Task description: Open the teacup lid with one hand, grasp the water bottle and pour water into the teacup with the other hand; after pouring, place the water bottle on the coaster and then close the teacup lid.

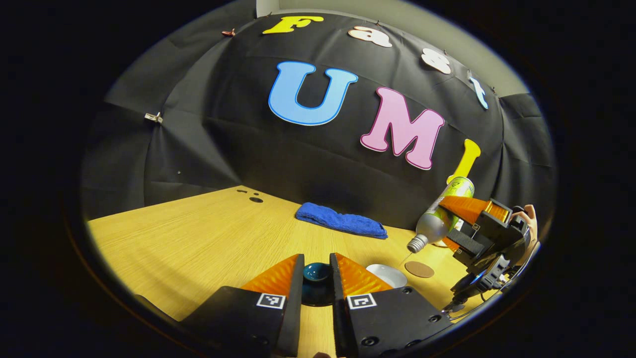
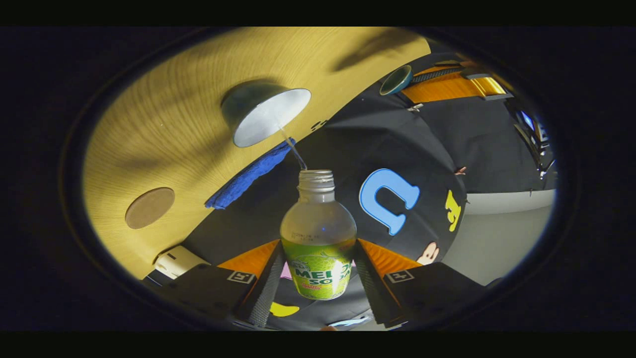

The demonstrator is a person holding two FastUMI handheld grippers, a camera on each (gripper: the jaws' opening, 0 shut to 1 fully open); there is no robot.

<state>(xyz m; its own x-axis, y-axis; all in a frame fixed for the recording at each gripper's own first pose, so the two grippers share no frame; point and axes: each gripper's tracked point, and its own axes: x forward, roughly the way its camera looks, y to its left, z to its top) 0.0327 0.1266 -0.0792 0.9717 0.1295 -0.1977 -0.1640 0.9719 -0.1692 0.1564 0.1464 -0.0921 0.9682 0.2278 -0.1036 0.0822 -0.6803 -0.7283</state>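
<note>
Pouring step under way. Right gripper (image 2: 318, 278), lower centre of the right gripper view, is clamped on the water bottle (image 2: 318, 233), tipped neck-down, with a thin stream running from its mouth into the open teacup (image 2: 271, 117) at upper left. Left gripper (image 1: 316, 278), bottom centre of the left gripper view, is pinched around the dark teal lid (image 1: 316, 272), holding it clear of the cup. Coaster (image 2: 149, 207) sits bare at lower left. Next, I'd judge: right the bottle, stand it on the coaster, then replace the lid.
</note>
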